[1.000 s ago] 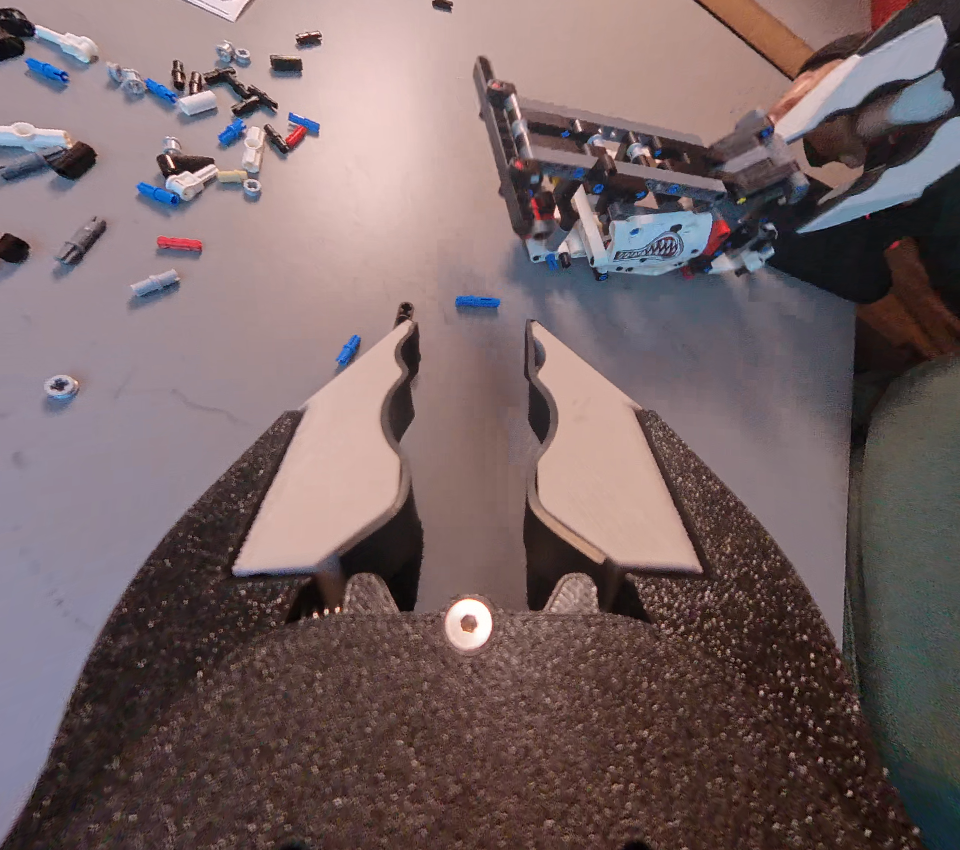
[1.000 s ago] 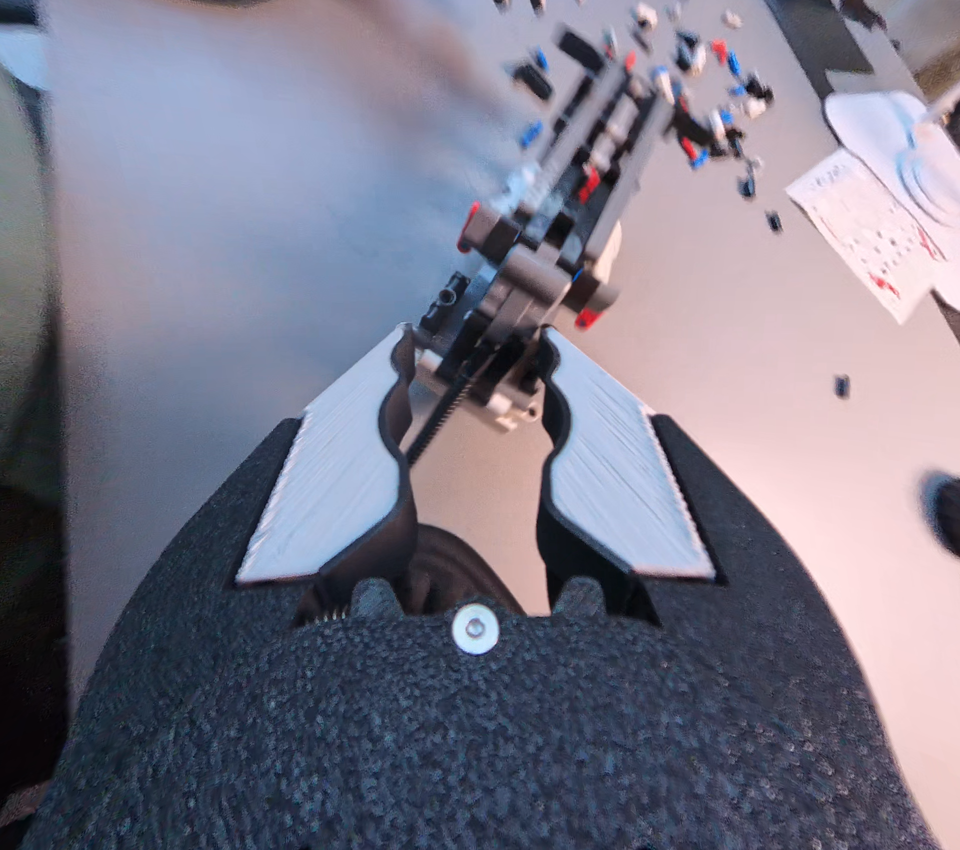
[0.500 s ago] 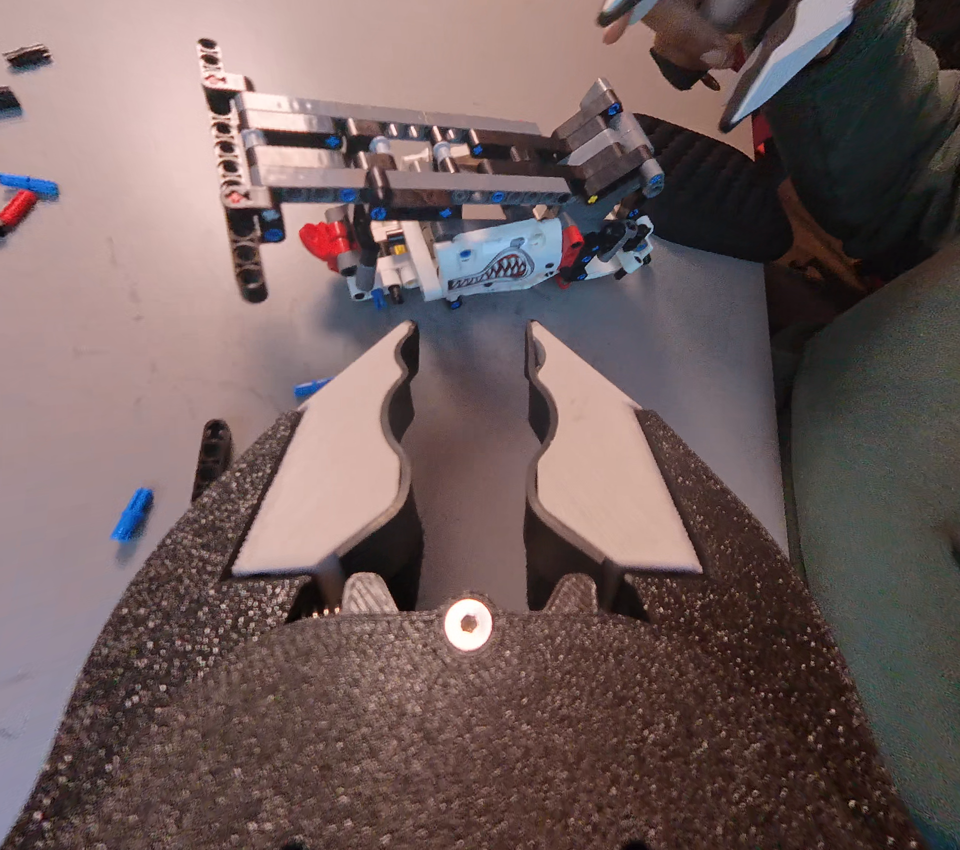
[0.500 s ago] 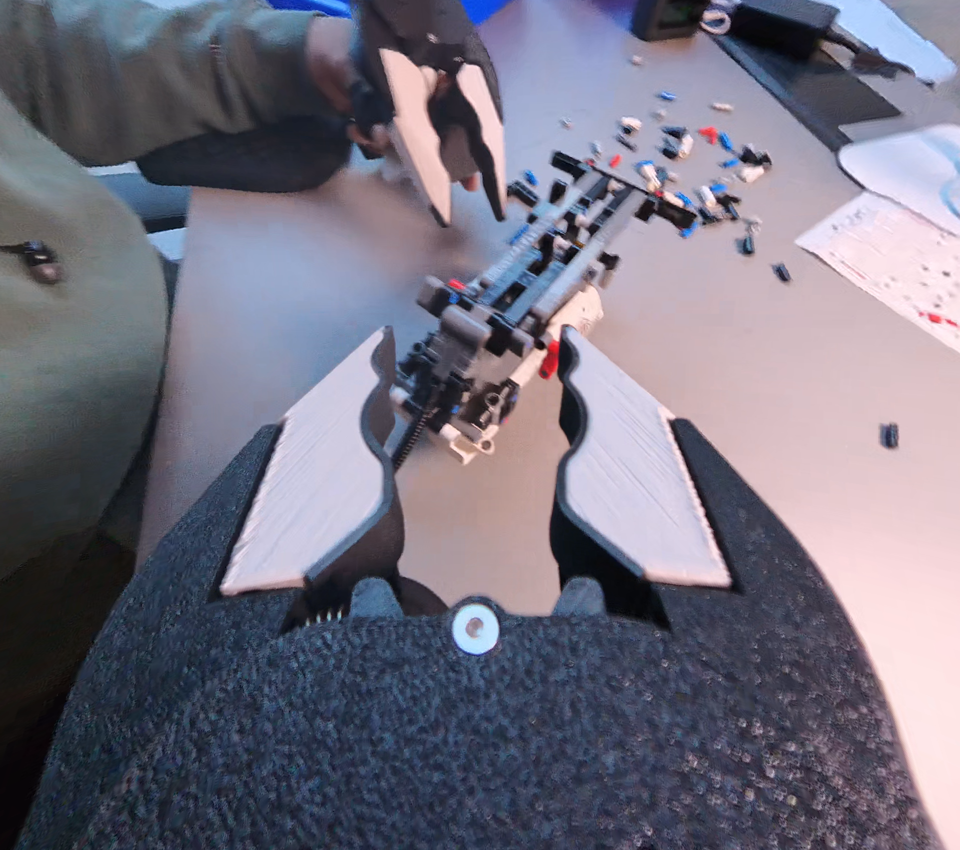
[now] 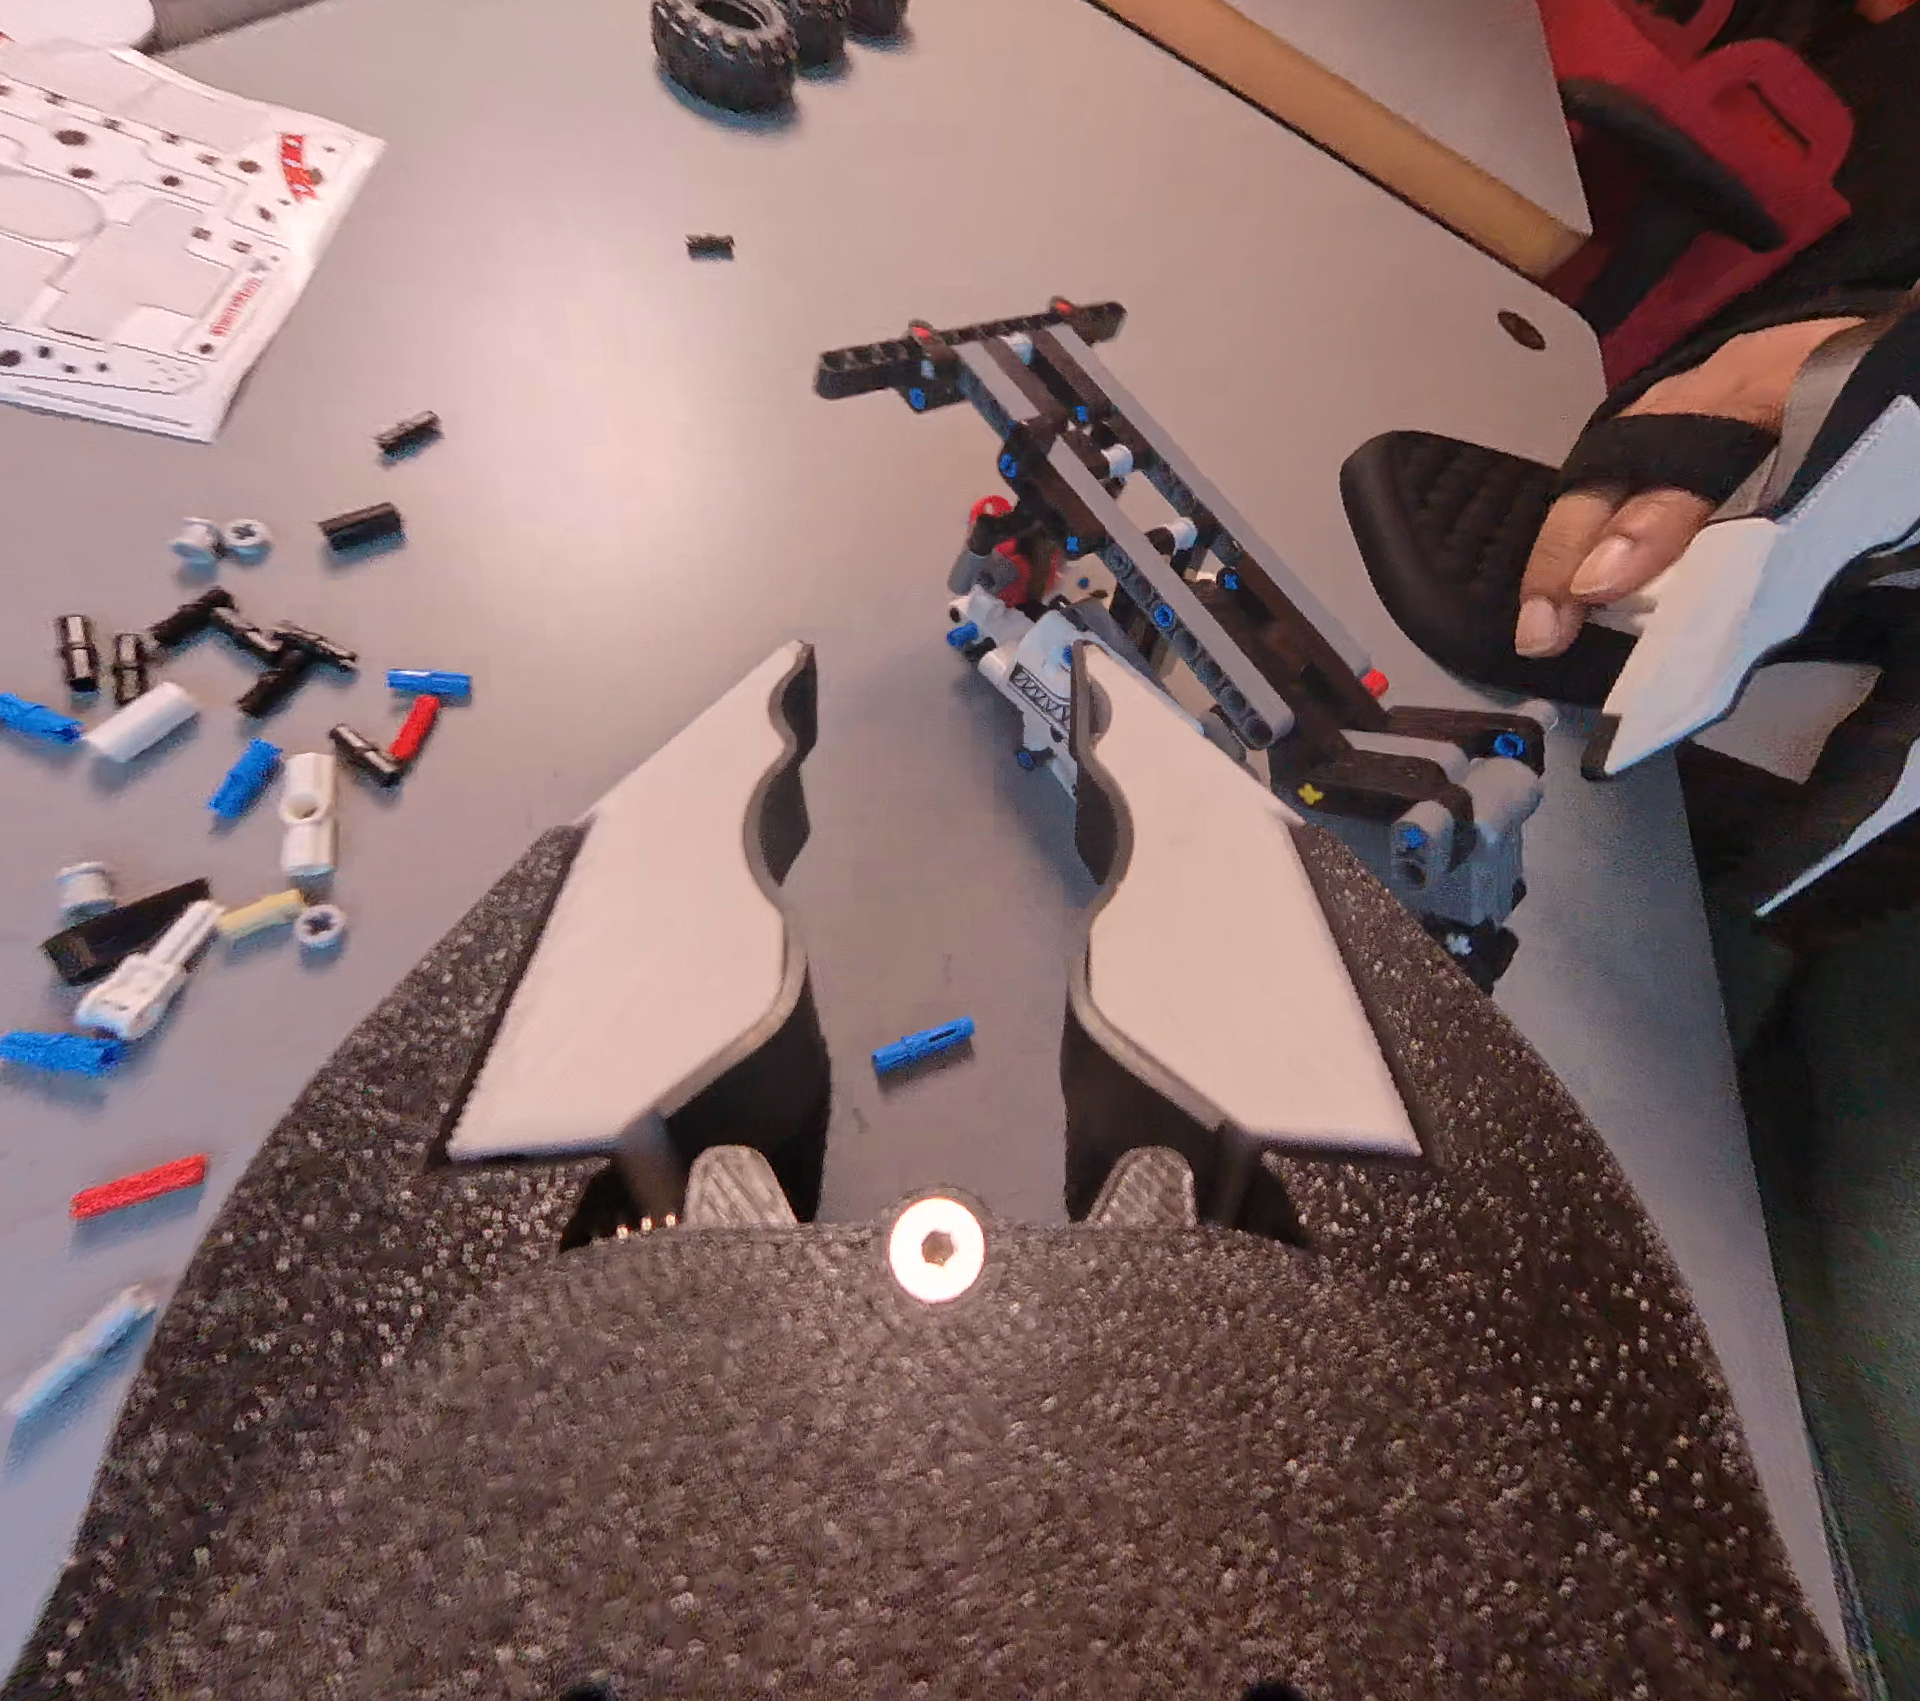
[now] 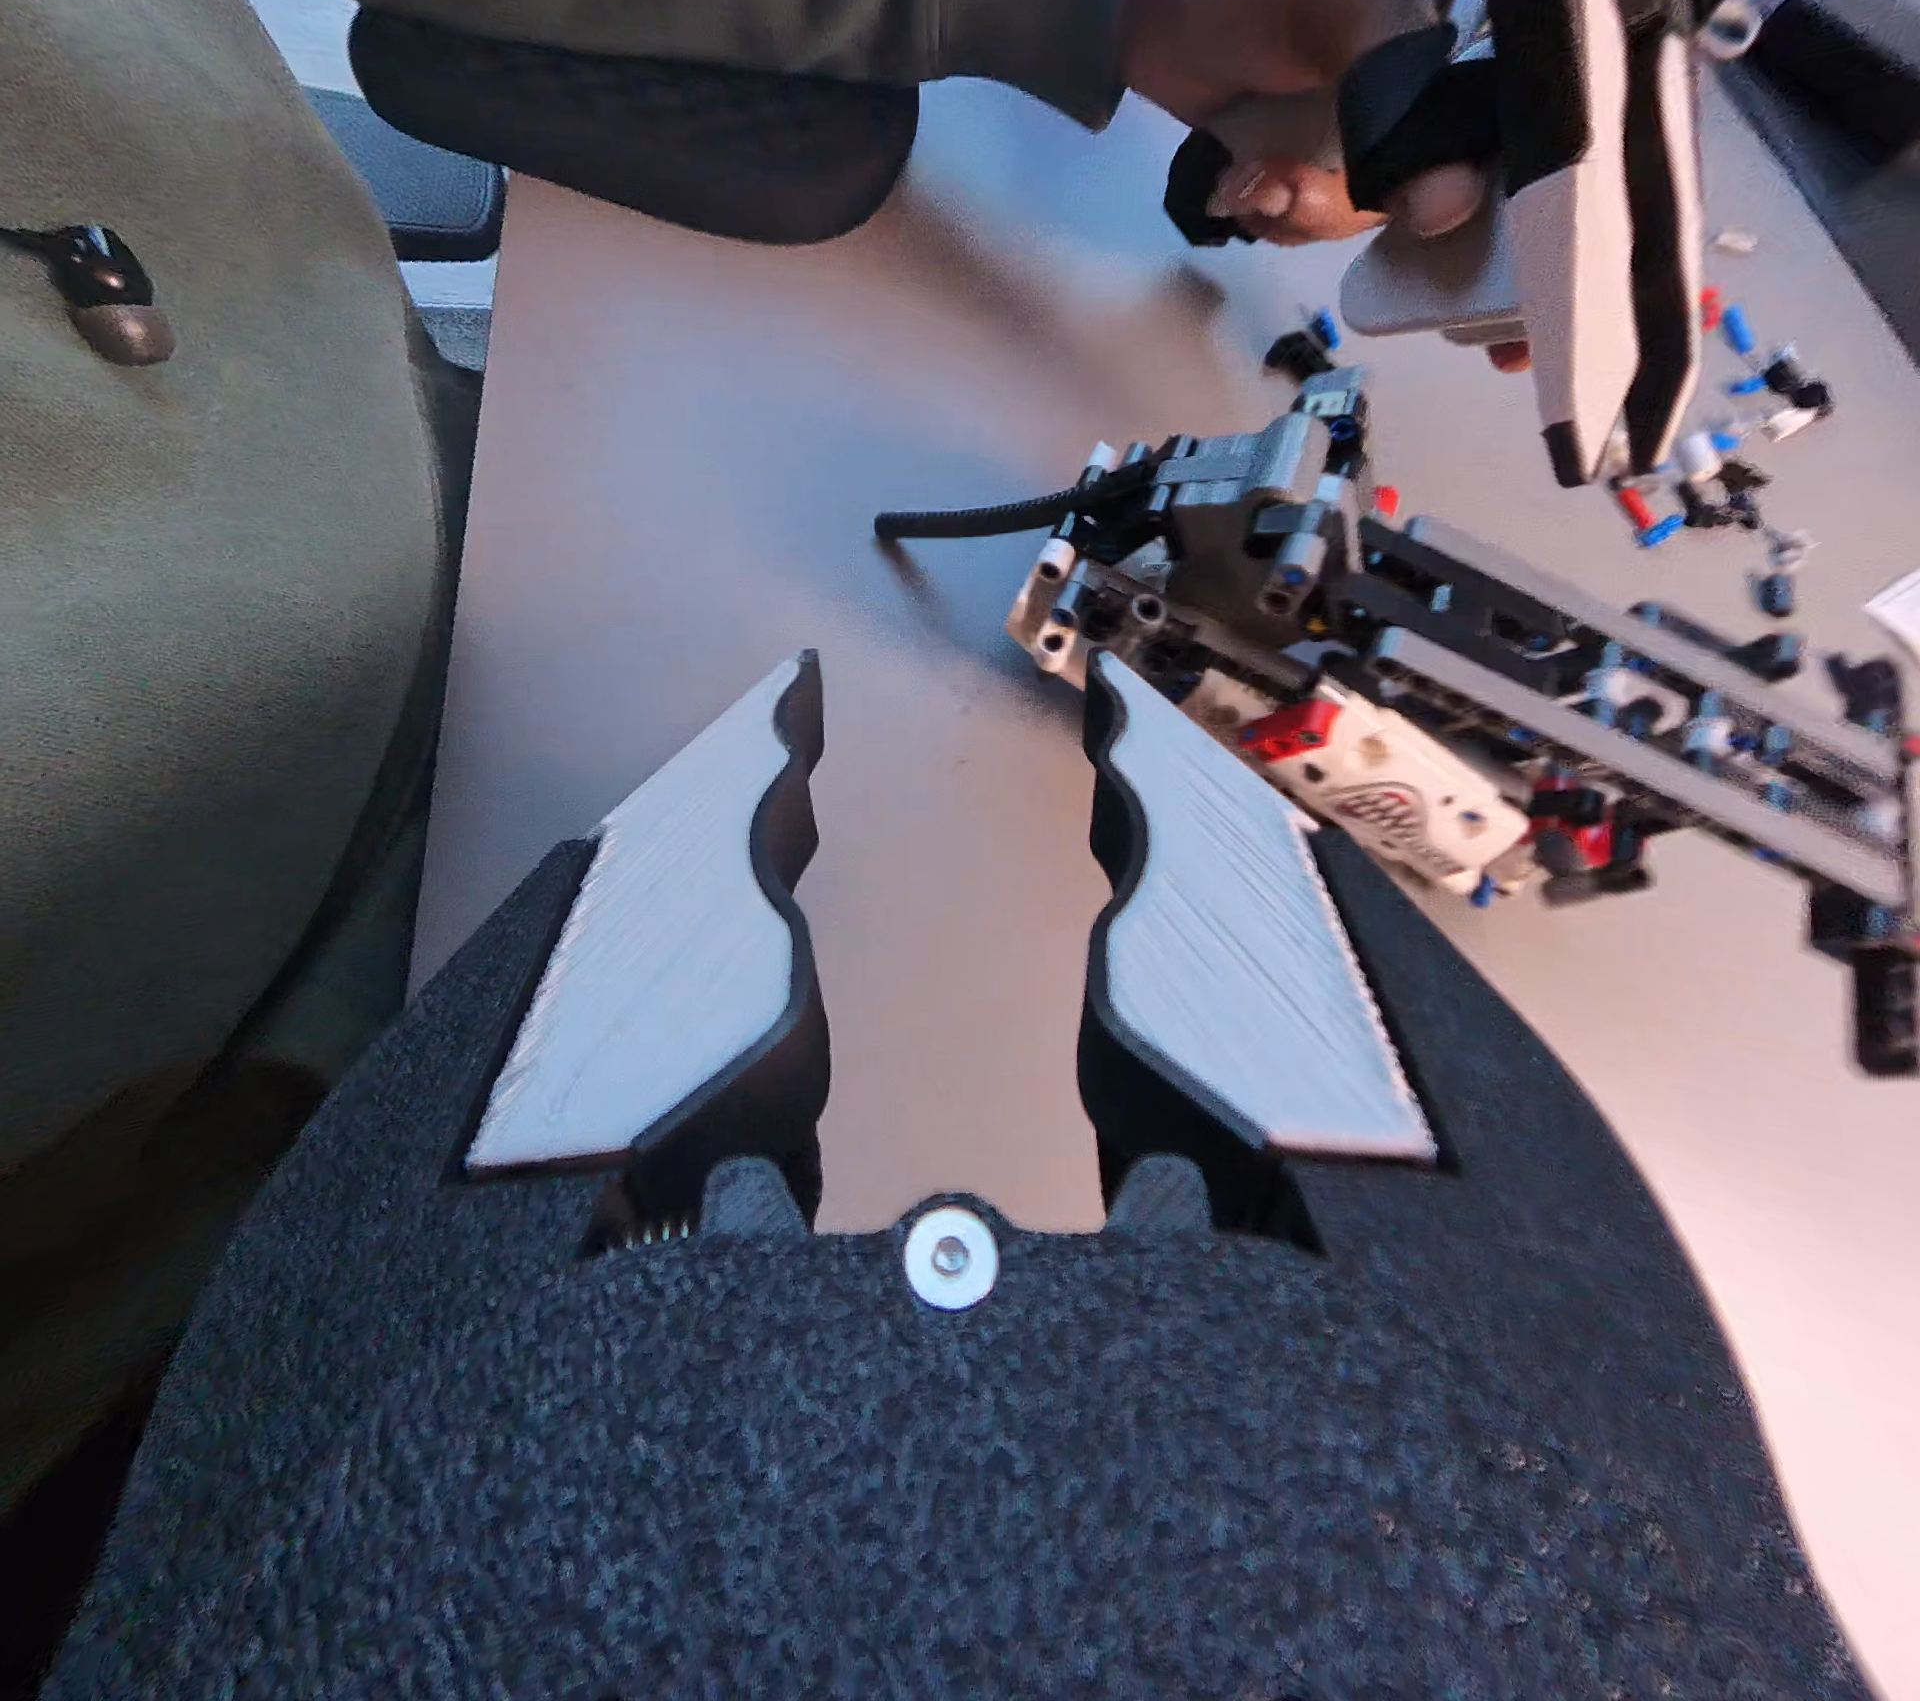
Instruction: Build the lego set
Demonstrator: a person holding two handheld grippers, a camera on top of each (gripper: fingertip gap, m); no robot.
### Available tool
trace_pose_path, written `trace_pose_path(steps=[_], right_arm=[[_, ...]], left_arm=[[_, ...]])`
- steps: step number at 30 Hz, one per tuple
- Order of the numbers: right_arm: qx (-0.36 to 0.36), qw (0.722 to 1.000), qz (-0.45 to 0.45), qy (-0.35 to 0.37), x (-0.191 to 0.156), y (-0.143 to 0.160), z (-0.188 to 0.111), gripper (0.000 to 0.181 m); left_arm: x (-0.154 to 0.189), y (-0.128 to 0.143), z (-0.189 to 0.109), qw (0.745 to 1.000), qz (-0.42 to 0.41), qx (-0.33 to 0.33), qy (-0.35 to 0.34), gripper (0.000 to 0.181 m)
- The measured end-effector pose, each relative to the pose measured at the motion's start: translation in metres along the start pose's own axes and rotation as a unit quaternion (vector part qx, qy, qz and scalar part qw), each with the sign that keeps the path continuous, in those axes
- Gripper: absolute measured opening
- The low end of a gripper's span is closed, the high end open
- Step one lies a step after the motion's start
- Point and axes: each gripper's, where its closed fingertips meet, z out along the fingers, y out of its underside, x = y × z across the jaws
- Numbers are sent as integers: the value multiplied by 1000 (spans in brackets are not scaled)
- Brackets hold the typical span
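Released since a moment ago, the half-built chassis (image 5: 1164,591) now lies on the tabletop (image 5: 623,363) between our empty, open left gripper (image 5: 943,695) and right gripper (image 6: 951,695); tyres (image 5: 779,10) beyond it remain unfitted.

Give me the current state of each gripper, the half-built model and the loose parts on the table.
Left gripper: open, empty, above the table.
Right gripper: open, empty, beside the model.
Grey-and-black beam chassis model: lying on the grey table, ungripped, no wheels fitted.
Three black knobbly tyres: loose, in a row.
Small blue pin: lying loose between the left fingers.
Scattered small pins and connectors: loose, unsorted.
White sticker sheet: flat.
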Motion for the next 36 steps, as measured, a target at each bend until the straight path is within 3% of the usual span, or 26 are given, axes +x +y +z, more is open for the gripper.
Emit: trace_pose_path(steps=[3,6,8,12,15,17,19,22,27,32,36], right_arm=[[5,999,-20,49,37,-8,-18,53],[-51,989,-87,104,88,-3,-33,65],[-88,982,-137,97,113,-3,-30,73],[-204,954,-219,-2,139,7,1,85],[-271,924,-252,-96,133,21,28,87],[-310,903,-256,-149,123,30,29,67],[-325,897,-256,-158,124,31,21,53],[-359,897,-204,-158,132,50,-8,45],[-365,922,-89,-94,168,88,-53,44],[-331,941,-41,-56,211,84,-34,44],[-326,942,-62,-51,232,71,-11,45]], left_arm=[[-4,-8,-26,999,4,26,-29,48],[0,-7,-49,998,14,40,-53,47],[5,-4,-58,997,11,48,-56,47],[2,8,-60,996,-10,55,-65,47],[-14,26,-59,995,-6,33,-97,46],[-26,40,-62,992,0,10,-124,45],[-33,45,-69,990,1,3,-138,44],[-41,47,-84,987,11,-3,-161,44],[-41,65,-87,986,31,-63,-149,43],[-31,86,-70,981,63,-127,-130,37],[-31,96,-67,973,91,-154,-145,32]])
